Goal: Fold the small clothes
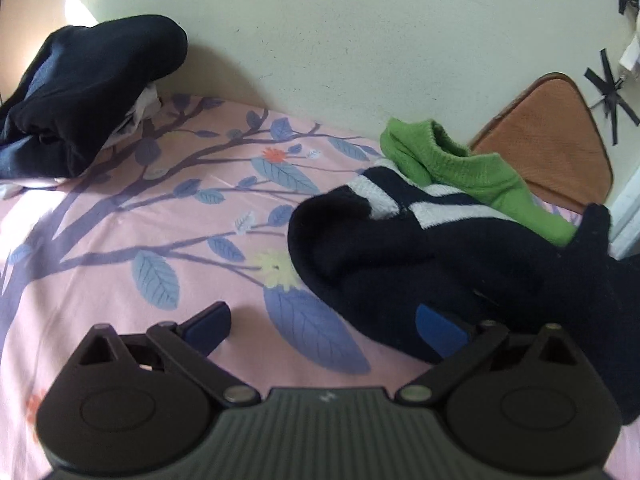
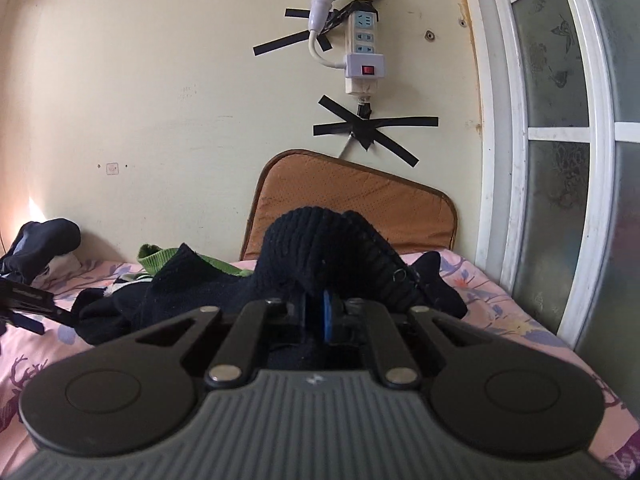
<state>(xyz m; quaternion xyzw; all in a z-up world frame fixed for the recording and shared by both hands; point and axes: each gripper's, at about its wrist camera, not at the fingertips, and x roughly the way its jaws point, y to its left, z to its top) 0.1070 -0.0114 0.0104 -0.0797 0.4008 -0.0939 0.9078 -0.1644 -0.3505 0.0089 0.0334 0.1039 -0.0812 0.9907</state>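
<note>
Right wrist view: dark knit garment (image 2: 316,248) bunches upward, pinched.

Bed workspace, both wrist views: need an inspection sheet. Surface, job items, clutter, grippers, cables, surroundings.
Surface: pink floral bedsheet, lightly creased.
Job's things: navy knit garment with white stripes, bunched up; green knit piece lying behind it and partly under it.
Clutter: dark clothes pile in the far corner by the wall; brown pad leaning on the wall.
Grippers: left gripper open, low over the sheet, one finger against the navy knit; right gripper shut on a fold of the navy knit, fabric bulging above it.
Cables: power strip taped to the wall, its cord dropping behind the pad.
Surroundings: cream wall; white-framed frosted window beside the bed.
</note>
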